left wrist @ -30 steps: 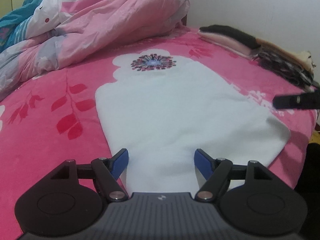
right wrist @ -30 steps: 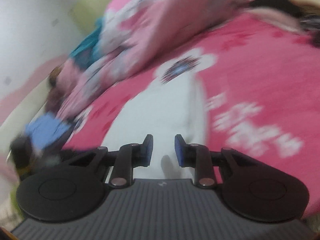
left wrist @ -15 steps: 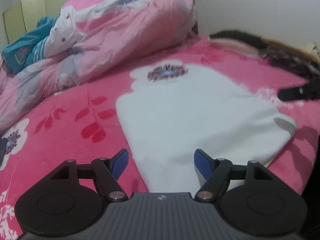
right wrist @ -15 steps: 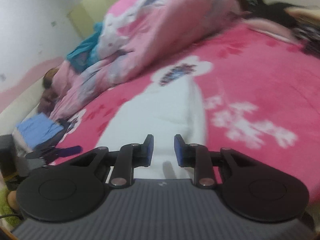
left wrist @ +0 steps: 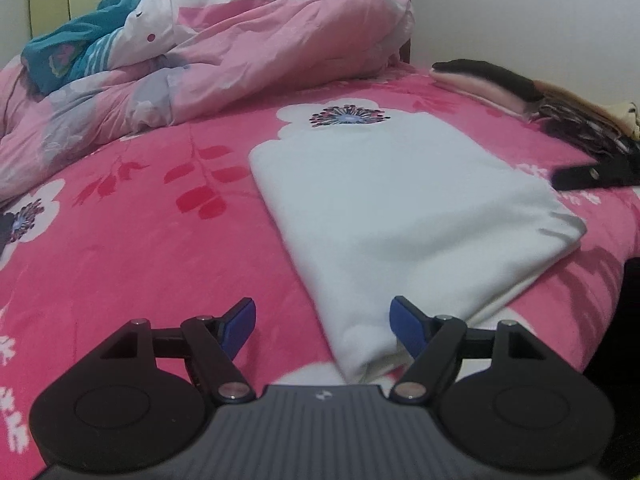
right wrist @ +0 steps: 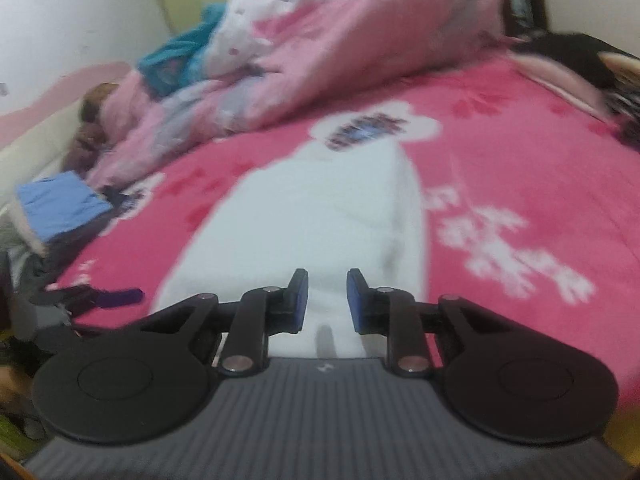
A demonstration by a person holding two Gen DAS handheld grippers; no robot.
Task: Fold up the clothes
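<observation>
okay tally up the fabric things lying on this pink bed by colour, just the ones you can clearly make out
White: 1, the folded white garment
Pink: 1, the bunched pink duvet
Teal: 1, the teal cloth at the duvet's far end
Blue: 1, the blue folded piece at the bed's edge
Dark and mixed: 1, the pile of clothes by the wall; separate pieces cannot be counted
Total: 5

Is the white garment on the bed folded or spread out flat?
Folded: the white garment lies as a neat rectangle, with doubled layers showing at its near edge.

The left tongs (left wrist: 322, 322) are wide open and hold nothing. The right tongs (right wrist: 327, 300) are open a little.
</observation>
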